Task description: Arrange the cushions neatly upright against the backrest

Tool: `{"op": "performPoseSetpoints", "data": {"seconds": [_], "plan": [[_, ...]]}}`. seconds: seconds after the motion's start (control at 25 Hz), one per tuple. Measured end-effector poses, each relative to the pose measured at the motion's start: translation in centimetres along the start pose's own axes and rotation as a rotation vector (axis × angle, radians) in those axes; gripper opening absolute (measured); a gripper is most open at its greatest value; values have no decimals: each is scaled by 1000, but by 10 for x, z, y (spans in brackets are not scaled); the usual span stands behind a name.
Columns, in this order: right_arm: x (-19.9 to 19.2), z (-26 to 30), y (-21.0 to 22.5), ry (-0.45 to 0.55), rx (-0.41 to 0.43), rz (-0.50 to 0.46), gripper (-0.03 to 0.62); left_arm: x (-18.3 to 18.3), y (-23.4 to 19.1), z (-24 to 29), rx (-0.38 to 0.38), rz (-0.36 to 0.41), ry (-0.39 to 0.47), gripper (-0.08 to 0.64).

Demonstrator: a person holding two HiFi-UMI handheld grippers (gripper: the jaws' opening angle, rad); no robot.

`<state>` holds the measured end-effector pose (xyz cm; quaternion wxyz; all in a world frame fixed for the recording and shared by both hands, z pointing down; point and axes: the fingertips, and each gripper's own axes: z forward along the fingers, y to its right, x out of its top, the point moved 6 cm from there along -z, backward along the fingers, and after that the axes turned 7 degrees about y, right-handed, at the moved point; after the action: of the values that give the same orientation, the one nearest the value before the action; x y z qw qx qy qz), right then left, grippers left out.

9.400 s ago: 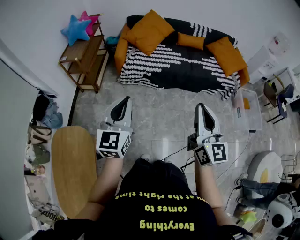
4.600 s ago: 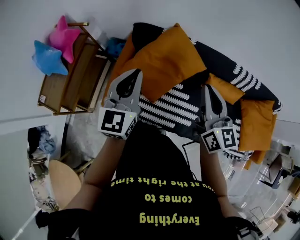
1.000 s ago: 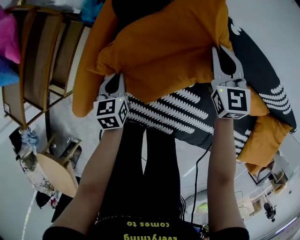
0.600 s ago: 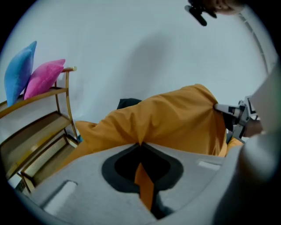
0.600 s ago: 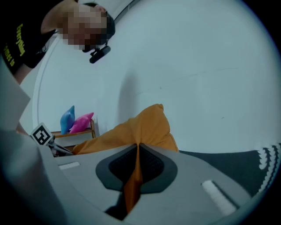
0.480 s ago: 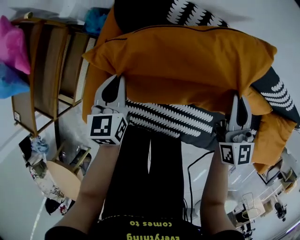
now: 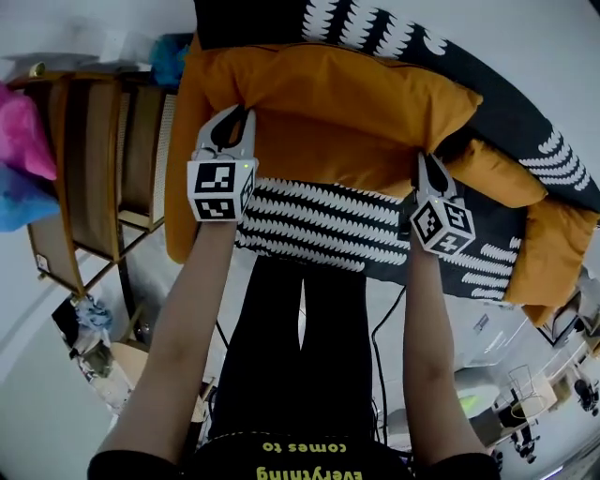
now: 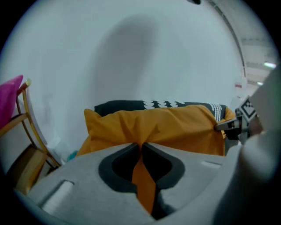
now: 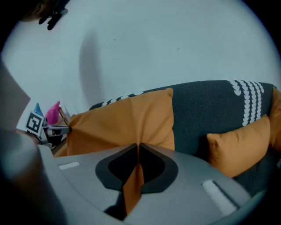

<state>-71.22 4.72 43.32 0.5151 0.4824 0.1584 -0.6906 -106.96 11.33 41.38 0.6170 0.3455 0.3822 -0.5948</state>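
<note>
A large orange cushion (image 7: 347, 112) stands on its long edge against the black sofa backrest (image 7: 253, 23). My left gripper (image 7: 234, 117) pinches the cushion's lower left edge. Its jaws are opening, and a fold of orange fabric (image 8: 142, 184) still sits pressed between the pads. My right gripper (image 7: 429, 159) is shut on the lower right edge, with fabric (image 9: 131, 184) running between its jaws (image 9: 138, 145). In the right gripper view the cushion (image 9: 123, 121) leans on the backrest (image 9: 206, 105). A smaller orange cushion (image 7: 497, 173) rests to the right, and another (image 7: 553, 253) lies at the sofa's far end.
A black throw with white stripes (image 7: 328, 220) covers the seat. An orange arm bolster (image 7: 178, 216) runs down the sofa's left side. A wooden shelf (image 7: 103, 169) stands close on the left, holding a pink star toy (image 7: 19, 131). A white wall rises behind the sofa.
The large cushion has come down from in front of me and now rests against the backrest. Both grippers moved forward with it, the right one swinging up and to the left.
</note>
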Motion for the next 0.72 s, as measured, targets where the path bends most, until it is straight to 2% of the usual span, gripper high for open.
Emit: {"op": "performPoseSetpoints", "data": {"seconds": [0.12, 0.28, 0.4, 0.48, 0.56, 0.64, 0.72], "plan": [[-2, 11, 5, 11, 19, -21, 26, -3, -1, 11, -15, 39, 1, 34], [8, 2, -3, 54, 12, -62, 25, 11, -4, 6, -19, -5, 13, 13], [33, -29, -17, 229, -14, -97, 23, 35, -4, -14, -35, -41, 120, 13], [51, -48, -23, 354, -57, -85, 23, 56, 2, -25, -56, -11, 223, 12], [56, -56, -17, 421, -108, -52, 23, 72, 10, -29, -76, 43, 301, 14], [46, -51, -2, 406, -146, -42, 25, 72, 18, -18, -87, 109, 305, 23], [28, -40, 19, 302, -161, -57, 35, 54, 24, 5, -92, 140, 221, 35]]}}
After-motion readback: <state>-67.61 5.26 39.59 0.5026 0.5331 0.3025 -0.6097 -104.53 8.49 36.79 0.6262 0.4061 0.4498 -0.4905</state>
